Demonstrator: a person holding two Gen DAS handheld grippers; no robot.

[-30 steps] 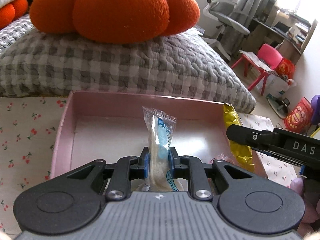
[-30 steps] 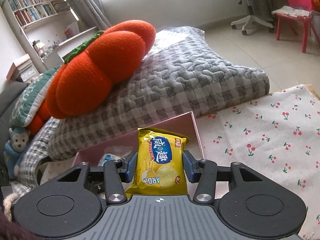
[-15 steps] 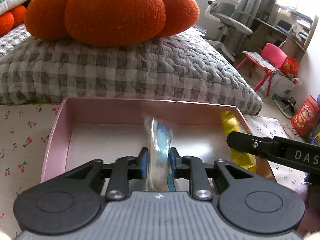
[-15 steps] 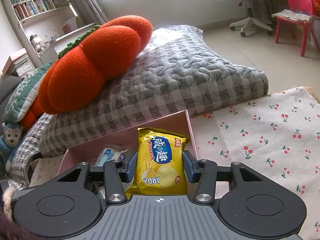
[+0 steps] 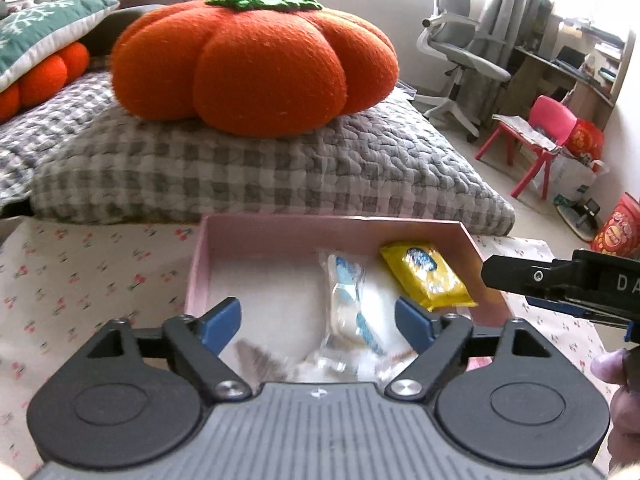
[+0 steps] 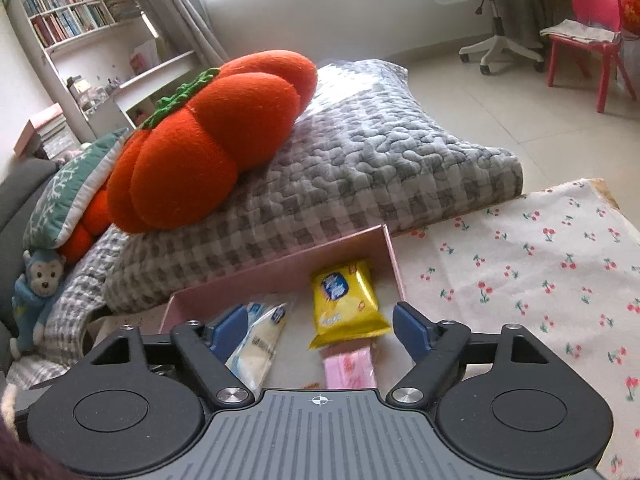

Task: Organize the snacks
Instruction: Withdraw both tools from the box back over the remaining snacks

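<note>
A pink open box (image 5: pixel 280 228) (image 6: pixel 280 266) sits on the cherry-print cloth. Inside lie a clear snack packet with blue print (image 5: pixel 350 308) (image 6: pixel 260 340) and a yellow chip bag (image 5: pixel 428 280) (image 6: pixel 344 300). A pink wrapped snack (image 6: pixel 350 368) lies near the front of the box. My left gripper (image 5: pixel 318 322) is open and empty above the clear packet. My right gripper (image 6: pixel 316 326) is open and empty above the yellow bag; it shows from the side in the left wrist view (image 5: pixel 560 284).
A grey checked quilt (image 5: pixel 260 172) with an orange pumpkin cushion (image 5: pixel 256 64) lies just behind the box. The cherry-print cloth (image 6: pixel 520 264) spreads right and left of it. An office chair (image 5: pixel 460 52) and a pink chair (image 5: pixel 536 136) stand on the floor beyond.
Both grippers have opened and pulled back and up. The clear packet and the yellow bag have dropped into the pink box.
</note>
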